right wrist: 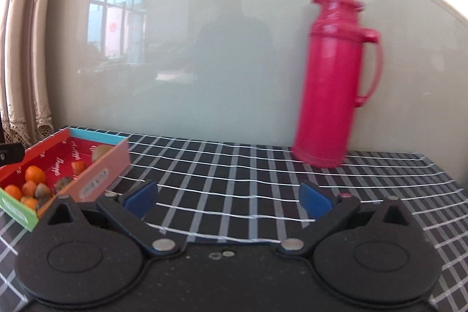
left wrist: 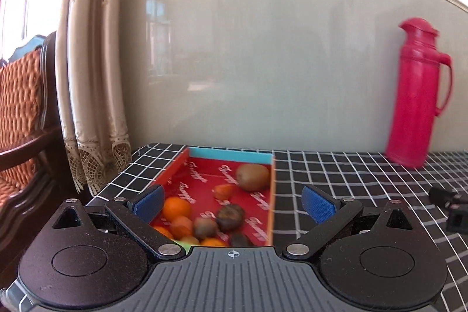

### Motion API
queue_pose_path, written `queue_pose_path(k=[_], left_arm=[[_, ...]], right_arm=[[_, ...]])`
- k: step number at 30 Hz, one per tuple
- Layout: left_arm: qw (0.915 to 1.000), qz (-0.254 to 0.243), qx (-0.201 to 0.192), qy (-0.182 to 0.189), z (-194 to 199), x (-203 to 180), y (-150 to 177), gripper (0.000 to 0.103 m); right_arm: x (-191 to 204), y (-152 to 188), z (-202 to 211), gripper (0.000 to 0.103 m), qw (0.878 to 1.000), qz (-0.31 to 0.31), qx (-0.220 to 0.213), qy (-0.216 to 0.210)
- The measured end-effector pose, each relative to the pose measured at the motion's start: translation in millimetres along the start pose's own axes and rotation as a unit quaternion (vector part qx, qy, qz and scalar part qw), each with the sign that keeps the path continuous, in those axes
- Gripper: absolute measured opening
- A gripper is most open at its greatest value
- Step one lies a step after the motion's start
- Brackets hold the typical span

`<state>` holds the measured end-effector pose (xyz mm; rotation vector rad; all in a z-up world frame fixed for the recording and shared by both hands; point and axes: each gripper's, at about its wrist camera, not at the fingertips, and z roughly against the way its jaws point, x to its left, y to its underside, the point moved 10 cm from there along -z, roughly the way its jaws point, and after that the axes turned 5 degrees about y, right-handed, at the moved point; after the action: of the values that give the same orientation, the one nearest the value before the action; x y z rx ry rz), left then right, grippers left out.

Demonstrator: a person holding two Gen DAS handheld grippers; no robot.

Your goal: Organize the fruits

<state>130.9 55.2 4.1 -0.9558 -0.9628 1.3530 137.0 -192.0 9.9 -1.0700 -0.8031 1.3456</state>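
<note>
Nearest the lens, the left gripper (left wrist: pixel 232 202) stood with its blue-padded jaws spread wide and empty above the near end of the shallow red cardboard box (left wrist: pixel 272 195); the right gripper (right wrist: pixel 228 199) was likewise wide apart and held nothing, over bare black-and-white checked tablecloth (right wrist: pixel 234 165). The fruits lay inside the box: small orange mandarins (left wrist: pixel 176 208) and dark brown fruits (left wrist: pixel 230 217), probably chestnuts or passion fruit though blur prevented certainty, crowded at the near end, with one fuzzy brown kiwi (left wrist: pixel 252 177) alone farther back. Closely packed round fruit could roll or be pinched together. Farthest, the tall pink plastic thermos jug (right wrist: pixel 333 84) stood upright by the wall, liable to be knocked over by a wide sweep.
</note>
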Motion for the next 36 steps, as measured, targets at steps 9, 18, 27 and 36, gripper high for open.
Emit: queue_pose_path(k=[9,18,27,36], left_arm=[[0.9997,-0.014,-0.012,-0.015,42,-15,19,0.099],[0.9996,0.006,-0.008,-0.027,26,7,30,0.099],[0.999,0.029,-0.01,-0.034,9,17,39,0.099],[0.9994,0.004,-0.013,-0.031,9,7,41,0.099]], right_arm=[[-41,16,43,0.103,0.998,-0.055,-0.033,0.013],[-37,25,29,0.103,0.998,-0.048,-0.029,0.023],[-17,31,19,0.103,0.999,-0.031,-0.034,0.015],[-2,27,26,0.103,0.999,0.001,-0.053,0.007]])
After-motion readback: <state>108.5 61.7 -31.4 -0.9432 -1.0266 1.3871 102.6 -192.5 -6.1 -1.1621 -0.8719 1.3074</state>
